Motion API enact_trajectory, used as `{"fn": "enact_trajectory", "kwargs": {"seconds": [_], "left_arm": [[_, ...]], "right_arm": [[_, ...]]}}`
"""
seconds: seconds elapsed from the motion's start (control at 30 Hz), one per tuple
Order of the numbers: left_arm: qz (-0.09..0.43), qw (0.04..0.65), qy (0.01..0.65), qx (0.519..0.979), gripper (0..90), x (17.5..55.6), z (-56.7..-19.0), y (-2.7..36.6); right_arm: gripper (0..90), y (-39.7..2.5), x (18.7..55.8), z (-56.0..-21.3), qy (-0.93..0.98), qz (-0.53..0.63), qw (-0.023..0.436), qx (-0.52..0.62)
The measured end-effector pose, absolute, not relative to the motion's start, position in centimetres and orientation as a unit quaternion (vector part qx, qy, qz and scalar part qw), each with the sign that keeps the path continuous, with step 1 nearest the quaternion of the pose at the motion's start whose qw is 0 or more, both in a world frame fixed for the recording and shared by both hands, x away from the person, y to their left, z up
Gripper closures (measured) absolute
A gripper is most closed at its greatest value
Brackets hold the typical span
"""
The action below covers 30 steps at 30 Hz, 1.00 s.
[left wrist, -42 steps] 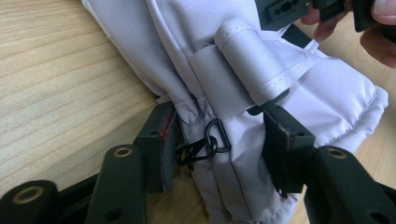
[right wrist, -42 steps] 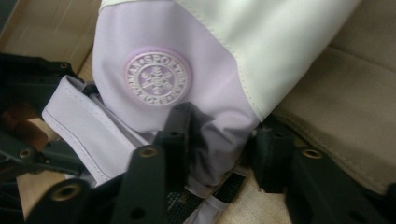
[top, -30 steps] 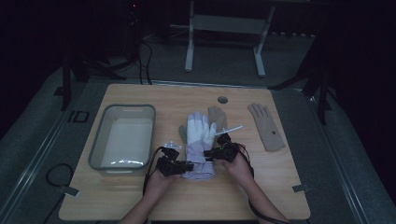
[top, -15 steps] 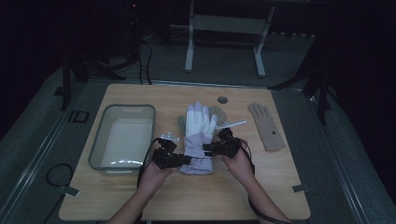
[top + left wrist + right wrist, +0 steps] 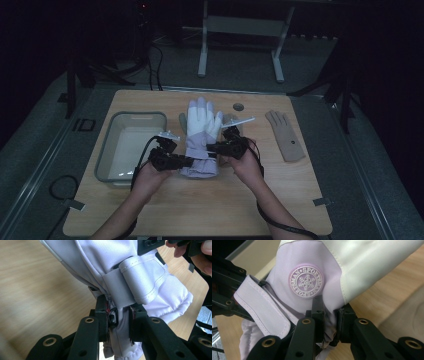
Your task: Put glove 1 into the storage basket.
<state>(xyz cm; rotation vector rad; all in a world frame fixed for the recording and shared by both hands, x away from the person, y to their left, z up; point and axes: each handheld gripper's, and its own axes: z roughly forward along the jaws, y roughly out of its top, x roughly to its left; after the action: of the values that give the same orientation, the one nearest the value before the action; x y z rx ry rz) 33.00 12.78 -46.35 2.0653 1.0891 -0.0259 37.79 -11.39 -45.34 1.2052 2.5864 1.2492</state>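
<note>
Where both jaws pinch the white glove (image 5: 201,135), round lilac badge (image 5: 306,282) reads SPORTSMAN

White ski glove (image 5: 201,131): moved toward upper frame in high view; fingertips now reach well above the round hole in the table (image 5: 238,107), previously about level with it. Cuff lifted off its earlier lower spot. Left gripper (image 5: 186,161) and right gripper (image 5: 211,148), each clamped on the cuff edge, have shifted up-frame with it. Both hands followed, forearms extended further in from the bottom edge.
</note>
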Motion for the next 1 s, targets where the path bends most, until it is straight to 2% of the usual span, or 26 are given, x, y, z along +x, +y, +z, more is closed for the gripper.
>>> {"fn": "enact_trajectory", "kwargs": {"seconds": [0.43,0.73,1.0], "left_arm": [[0.009,0.38,0.429,0.82,74.4,33.4,-43.4,17.1],[0.017,0.372,0.435,0.82,74.3,33.3,-42.9,20.4],[0.019,0.352,0.45,0.821,74.2,33.2,-42.7,24.8]], "right_arm": [[79.0,-6.8,38.8,-42.7,0.834,0.415,0.014,0.364],[79.0,-2.9,39.3,-42.3,0.84,0.417,0.011,0.347],[79.0,1.1,39.6,-42.6,0.842,0.42,-0.003,0.338]]}}
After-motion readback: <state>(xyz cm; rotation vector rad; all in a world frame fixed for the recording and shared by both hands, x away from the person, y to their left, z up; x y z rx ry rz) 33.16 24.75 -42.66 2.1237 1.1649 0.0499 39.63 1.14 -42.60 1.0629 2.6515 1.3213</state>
